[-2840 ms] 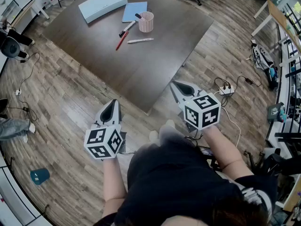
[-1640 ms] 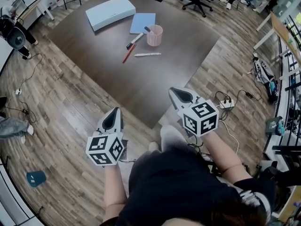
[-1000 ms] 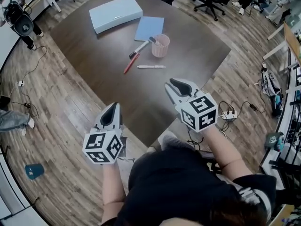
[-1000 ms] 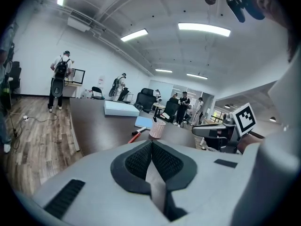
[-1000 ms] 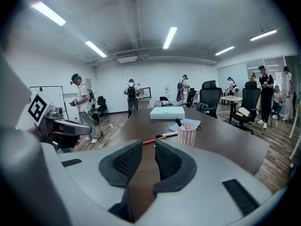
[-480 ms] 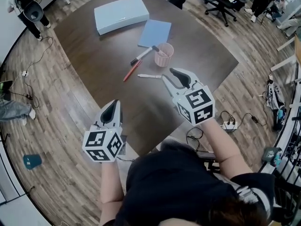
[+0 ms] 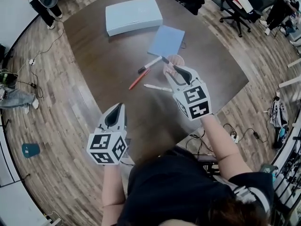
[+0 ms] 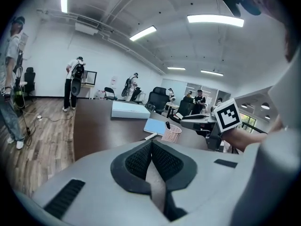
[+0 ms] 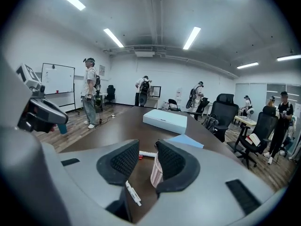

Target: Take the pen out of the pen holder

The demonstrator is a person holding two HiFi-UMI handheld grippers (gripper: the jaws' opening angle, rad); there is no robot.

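Right gripper (image 7: 170, 70) just opened wide, nothing between its jaws, pen holder (image 7: 177, 59) right ahead. Pen (image 7: 165, 60) still inside, not grabbed yet. Left gripper (image 7: 116, 110) closed, empty.

Your head camera looks steeply down on the tabletop (image 7: 106, 65) from above. Cameras on your left hand-held gripper (image 7: 117, 108) and right hand-held gripper (image 7: 170, 70) look low across it; all share the pen holder (image 7: 175, 60).
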